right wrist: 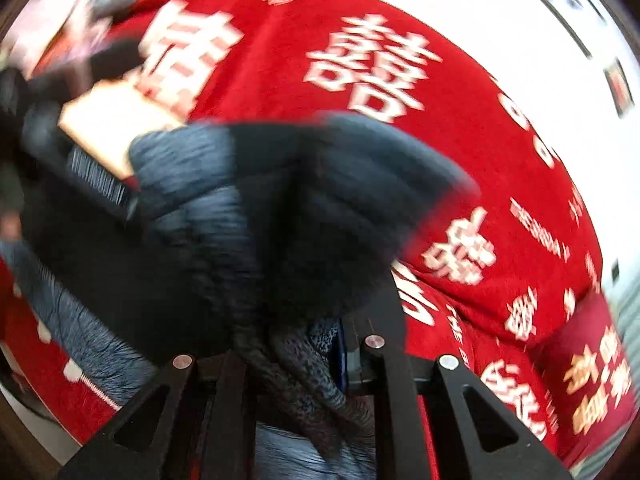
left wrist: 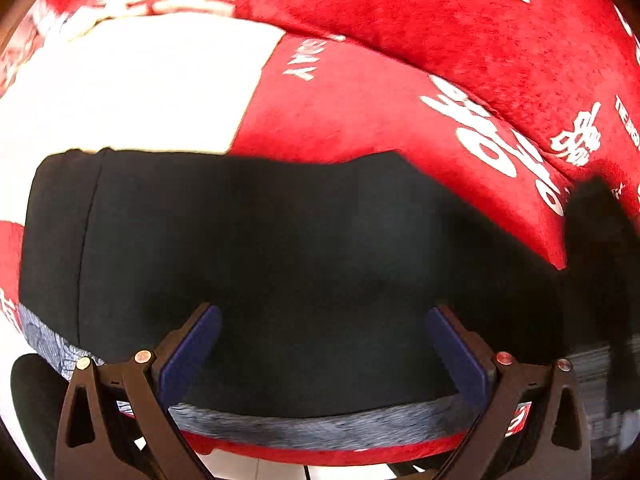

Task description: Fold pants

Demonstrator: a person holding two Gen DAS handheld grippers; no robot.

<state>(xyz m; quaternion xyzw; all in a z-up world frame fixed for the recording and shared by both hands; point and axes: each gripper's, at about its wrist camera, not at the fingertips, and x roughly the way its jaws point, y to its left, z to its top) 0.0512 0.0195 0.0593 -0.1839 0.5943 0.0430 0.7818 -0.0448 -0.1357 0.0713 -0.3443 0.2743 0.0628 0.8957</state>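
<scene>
Left wrist view: the left gripper (left wrist: 324, 344) hangs with jaws spread wide and nothing pinched, just above the dark pants (left wrist: 260, 248), which lie flat on the red blanket (left wrist: 360, 108) with white lettering. Right wrist view, blurred: the right gripper (right wrist: 316, 344) is clamped tight on a bunched fold of the pants (right wrist: 280, 208), lifted over the blanket (right wrist: 480, 140).

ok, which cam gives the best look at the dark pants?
Left wrist: the dark fabric pants lie spread flat on the red printed blanket, edges visible. Right wrist shows only a blurred bunch clamped in the right hand-held gripper.
</scene>
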